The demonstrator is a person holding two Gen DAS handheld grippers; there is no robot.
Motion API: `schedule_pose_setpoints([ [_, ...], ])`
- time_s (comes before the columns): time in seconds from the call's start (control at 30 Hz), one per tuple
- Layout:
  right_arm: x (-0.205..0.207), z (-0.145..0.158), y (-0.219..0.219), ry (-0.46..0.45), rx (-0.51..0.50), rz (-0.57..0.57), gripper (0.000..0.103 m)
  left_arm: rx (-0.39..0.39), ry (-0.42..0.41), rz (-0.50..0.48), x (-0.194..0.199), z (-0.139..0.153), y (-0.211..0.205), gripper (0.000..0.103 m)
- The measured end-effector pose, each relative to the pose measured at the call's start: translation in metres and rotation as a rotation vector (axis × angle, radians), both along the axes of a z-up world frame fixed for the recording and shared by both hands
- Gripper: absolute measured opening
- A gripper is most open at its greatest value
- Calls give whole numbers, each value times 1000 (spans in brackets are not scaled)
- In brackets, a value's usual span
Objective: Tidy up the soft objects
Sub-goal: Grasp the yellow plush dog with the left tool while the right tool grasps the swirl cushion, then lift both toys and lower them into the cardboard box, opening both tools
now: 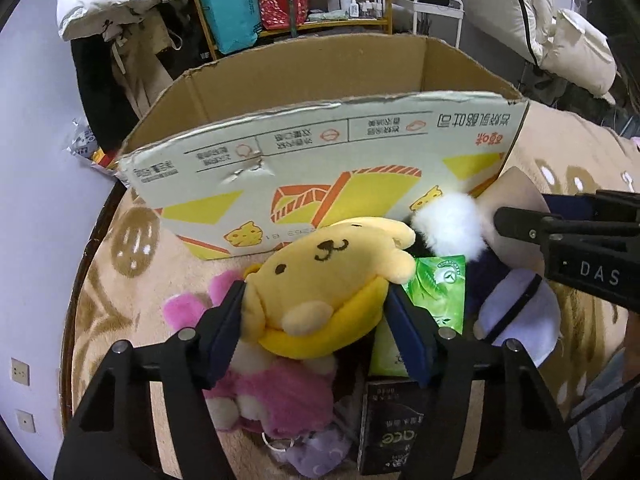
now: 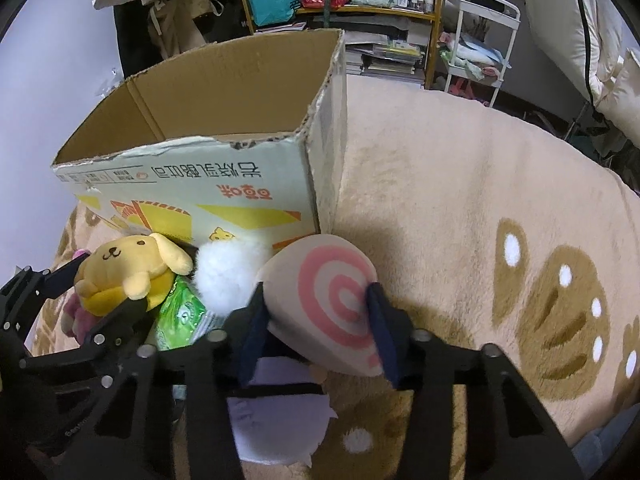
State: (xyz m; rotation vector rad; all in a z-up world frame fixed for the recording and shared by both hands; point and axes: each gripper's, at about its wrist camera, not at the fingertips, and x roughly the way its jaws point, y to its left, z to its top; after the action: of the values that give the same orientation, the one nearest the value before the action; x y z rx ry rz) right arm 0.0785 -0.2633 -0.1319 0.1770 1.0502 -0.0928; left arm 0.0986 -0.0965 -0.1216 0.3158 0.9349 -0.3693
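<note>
While the left gripper (image 1: 316, 312) pinches the yellow plush dog (image 1: 320, 280) face-up, the right gripper (image 2: 316, 320) clamps the swirl cushion (image 2: 324, 304).

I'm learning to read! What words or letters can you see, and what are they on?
"DAS": right gripper, white letters on its black body.
"ce": black packet, upside down, partly hidden.
Cardboard box: upside-down Chinese print, too distorted to read.
Green packet: round logo, too small to read.

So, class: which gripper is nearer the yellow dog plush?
Left. The left gripper clamps the yellow dog plush; the right gripper grips the pink-swirl plush beside it.
</note>
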Motion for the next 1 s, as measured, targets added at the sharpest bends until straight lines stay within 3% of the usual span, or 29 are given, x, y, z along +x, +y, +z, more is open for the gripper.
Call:
schedule_pose_setpoints([
  [0.1, -1, 2, 1, 4, -16, 10, 33, -5, -10, 15, -3, 4, 4, 68],
  [0.3, -11, 20, 1, -57, -58, -4, 28, -4, -72, 26, -13, 24, 10, 68],
  [0.53, -39, 50, -15, -141, 36, -51, 28, -26, -127, 57, -30, 50, 27, 68],
  [0.83, -74, 101, -10, -344, 26, -51, 28, -59, -263, 93, -56, 92, 48, 68],
  [1.0, -84, 126, -2, -469, -63, -63, 28, -84, -359, 112, -60, 116, 55, 68],
])
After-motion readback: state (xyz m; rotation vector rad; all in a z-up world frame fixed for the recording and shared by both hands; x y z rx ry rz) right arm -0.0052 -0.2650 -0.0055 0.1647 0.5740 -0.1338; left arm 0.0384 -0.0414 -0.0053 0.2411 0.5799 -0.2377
